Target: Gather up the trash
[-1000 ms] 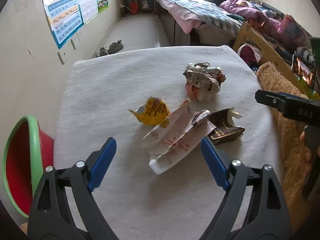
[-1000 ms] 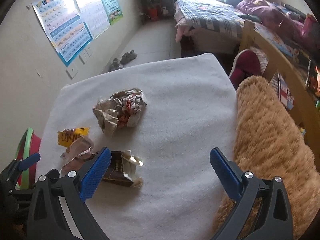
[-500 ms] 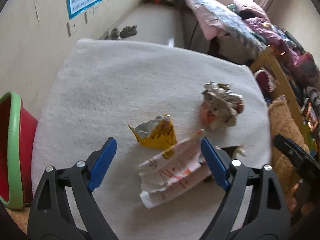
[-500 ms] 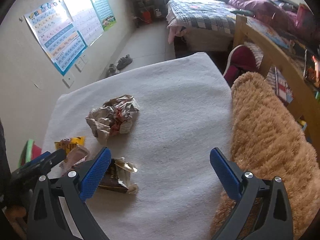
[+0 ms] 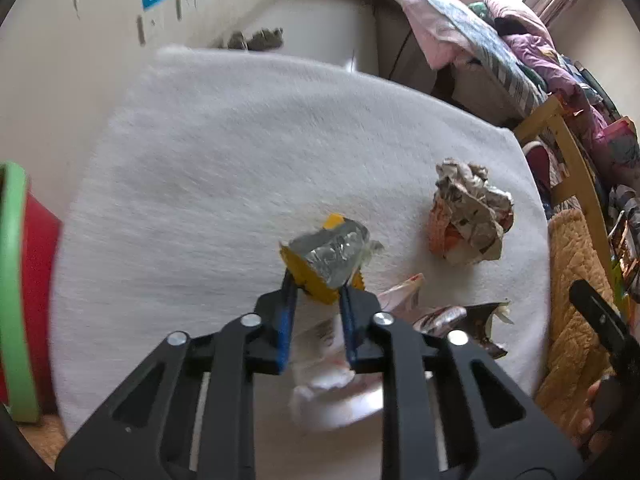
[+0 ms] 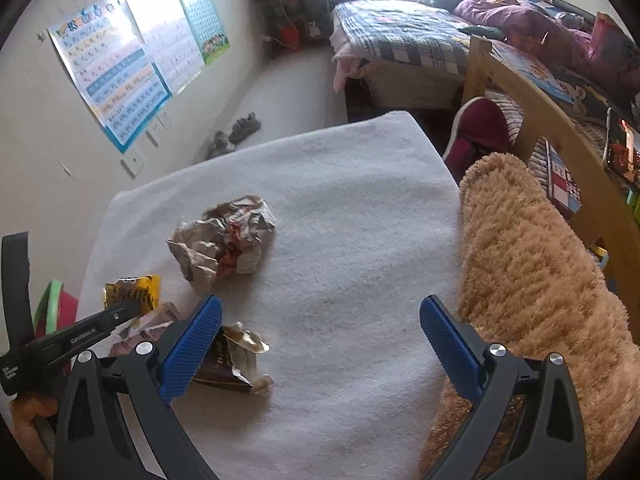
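We worked over a table covered by a white fleece cloth (image 5: pixel 224 152), with a tan plush blanket (image 6: pixel 532 264) against its right edge and a red bin with a green rim (image 5: pixel 12 280) low beside its left edge. That bin looked to us like the place for the trash, so the step in hand was the lift and carry toward it.

Four pieces lay toward the near side of the cloth. The largest, a crumpled paper ball (image 5: pixel 468 216), sat apart from the rest. Nearer us were a white and pink wrapper (image 5: pixel 336 360) and a dark brown wrapper (image 6: pixel 228 356), touching or overlapping each other.

The smallest, a yellow foil-lined wrapper (image 5: pixel 328 260), was the piece we had. The left gripper (image 5: pixel 316 300) had just been closing, and its jaws stood narrow, pinching the wrapper's lower edge while the silver inside faced up.

The right gripper (image 6: pixel 320 344) hung wide and empty over the cloth, beside the dark wrapper.

The hold was only on an edge, so we judged a straight lift best, clear of the white wrapper just beneath, then a smooth swing left, letting go only once the wrapper was over the rim.
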Demonstrator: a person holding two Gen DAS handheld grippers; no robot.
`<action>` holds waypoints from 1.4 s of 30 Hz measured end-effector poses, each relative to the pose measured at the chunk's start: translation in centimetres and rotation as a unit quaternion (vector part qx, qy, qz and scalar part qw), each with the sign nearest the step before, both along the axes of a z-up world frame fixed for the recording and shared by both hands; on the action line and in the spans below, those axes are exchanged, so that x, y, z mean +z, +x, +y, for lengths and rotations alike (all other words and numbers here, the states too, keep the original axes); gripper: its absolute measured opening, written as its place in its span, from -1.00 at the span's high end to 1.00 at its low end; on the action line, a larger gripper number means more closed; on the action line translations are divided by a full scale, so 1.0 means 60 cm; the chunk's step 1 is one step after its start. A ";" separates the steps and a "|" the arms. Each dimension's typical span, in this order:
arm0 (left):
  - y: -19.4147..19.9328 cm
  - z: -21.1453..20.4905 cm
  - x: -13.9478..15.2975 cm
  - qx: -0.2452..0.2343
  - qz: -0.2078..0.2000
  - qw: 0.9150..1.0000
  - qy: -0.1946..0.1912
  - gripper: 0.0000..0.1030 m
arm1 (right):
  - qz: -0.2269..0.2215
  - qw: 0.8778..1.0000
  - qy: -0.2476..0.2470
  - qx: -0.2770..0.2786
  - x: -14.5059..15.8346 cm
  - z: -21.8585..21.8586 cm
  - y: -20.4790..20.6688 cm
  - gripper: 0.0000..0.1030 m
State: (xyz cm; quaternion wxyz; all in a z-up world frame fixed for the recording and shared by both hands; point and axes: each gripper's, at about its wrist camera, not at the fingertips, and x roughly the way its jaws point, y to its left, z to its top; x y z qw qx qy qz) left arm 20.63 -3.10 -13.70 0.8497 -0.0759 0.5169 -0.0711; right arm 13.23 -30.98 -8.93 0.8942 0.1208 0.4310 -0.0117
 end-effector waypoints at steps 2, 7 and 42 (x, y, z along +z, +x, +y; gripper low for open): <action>-0.011 0.008 0.016 0.001 -0.020 1.000 0.009 0.63 | -0.003 1.000 -0.007 0.007 0.000 0.007 0.000 -0.86; -0.066 0.044 0.047 0.007 -0.054 0.998 0.027 0.63 | -0.021 0.999 -0.016 0.028 0.001 0.028 -0.003 -0.86; -0.140 0.117 -0.010 0.031 -0.037 0.998 -0.028 -0.30 | 0.070 0.989 0.087 0.097 0.004 0.125 0.168 0.52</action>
